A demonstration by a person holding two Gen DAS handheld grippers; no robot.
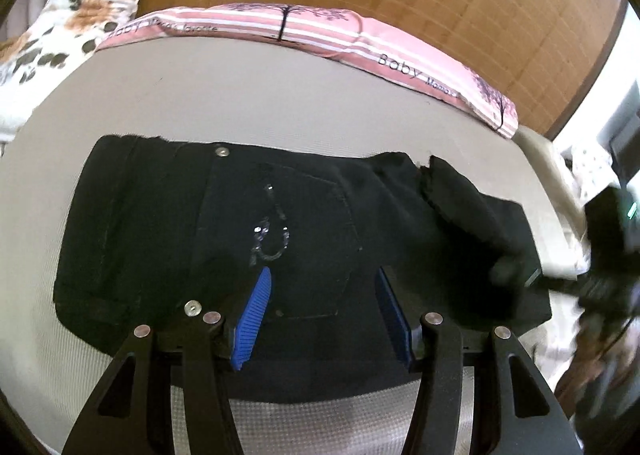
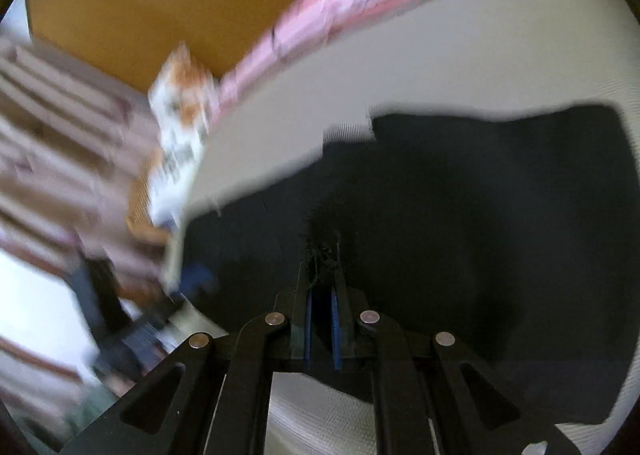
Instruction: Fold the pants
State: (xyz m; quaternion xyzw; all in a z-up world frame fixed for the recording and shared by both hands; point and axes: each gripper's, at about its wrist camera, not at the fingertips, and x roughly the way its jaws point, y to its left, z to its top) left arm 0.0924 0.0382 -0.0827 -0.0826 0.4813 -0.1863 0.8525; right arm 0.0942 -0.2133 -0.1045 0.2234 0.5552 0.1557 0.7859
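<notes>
Pants: black pants (image 1: 280, 223) lie on the bed (image 1: 248, 95), spread flat with the waist button toward the far edge and a back pocket with sparkly trim facing up; laid flat so that a fold can go over an even base
Folded end: at the right of the left wrist view a loose flap (image 1: 468, 211) with a frayed hem lies raised over the main body, apparently a leg end being carried across to halve the length
Left tongs: left tongs (image 1: 324, 319) hang over the near edge of the pants, blue pads about half apart with only the pocket area seen between them; nothing gripped, likely poised to steady or smooth the cloth
Right tongs: right tongs (image 2: 322, 295) nearly closed, pads pinching a tuft of frayed black fabric at their tips; gripped at the hem, the natural handle for drawing a leg over
Right view quality: heavily blurred, so which leg or layer is pinched cannot be told for certain
Bed surface: pale textured cover, giving a broad soft base for the work
Surroundings: pink striped blanket (image 1: 320, 31) along the far edge and a floral pillow (image 1: 80, 15) at the far left, both well apart from the pants
Stage, judged: one fold in hand, further folds to come
</notes>
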